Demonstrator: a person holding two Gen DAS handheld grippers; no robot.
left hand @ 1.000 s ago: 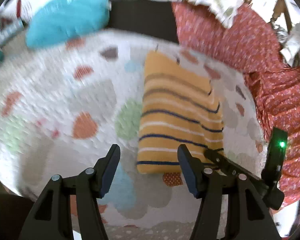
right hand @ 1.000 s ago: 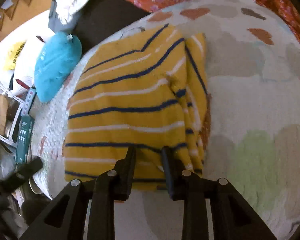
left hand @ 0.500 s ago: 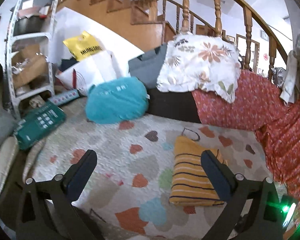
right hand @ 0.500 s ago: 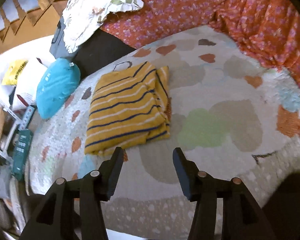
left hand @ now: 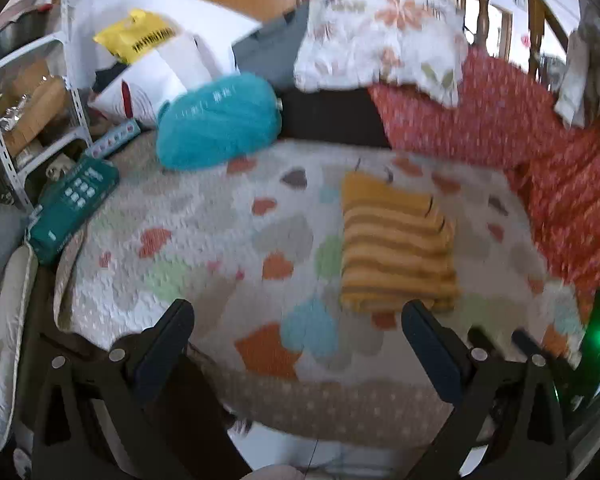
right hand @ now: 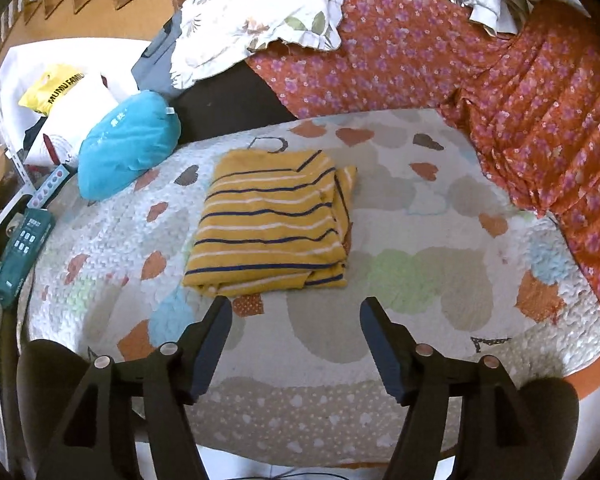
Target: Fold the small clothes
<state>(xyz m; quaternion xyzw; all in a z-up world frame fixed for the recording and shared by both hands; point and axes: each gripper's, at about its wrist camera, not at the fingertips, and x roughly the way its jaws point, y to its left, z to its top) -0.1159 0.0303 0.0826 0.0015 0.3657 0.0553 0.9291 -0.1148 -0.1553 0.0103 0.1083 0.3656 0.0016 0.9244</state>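
A yellow garment with navy and white stripes lies folded into a rectangle on the heart-patterned quilt; it also shows in the left wrist view. My right gripper is open and empty, held back above the quilt's near edge, just short of the garment. My left gripper is open wide and empty, also near the quilt's front edge, with the garment ahead and to the right.
A teal cushion lies at the quilt's back left. A floral pillow and red flowered cloth line the back and right. A green box, bags and a metal shelf stand at the left.
Both grippers let go of the folded garment, opened wide and pulled back and up from it. The garment stays folded on the quilt.
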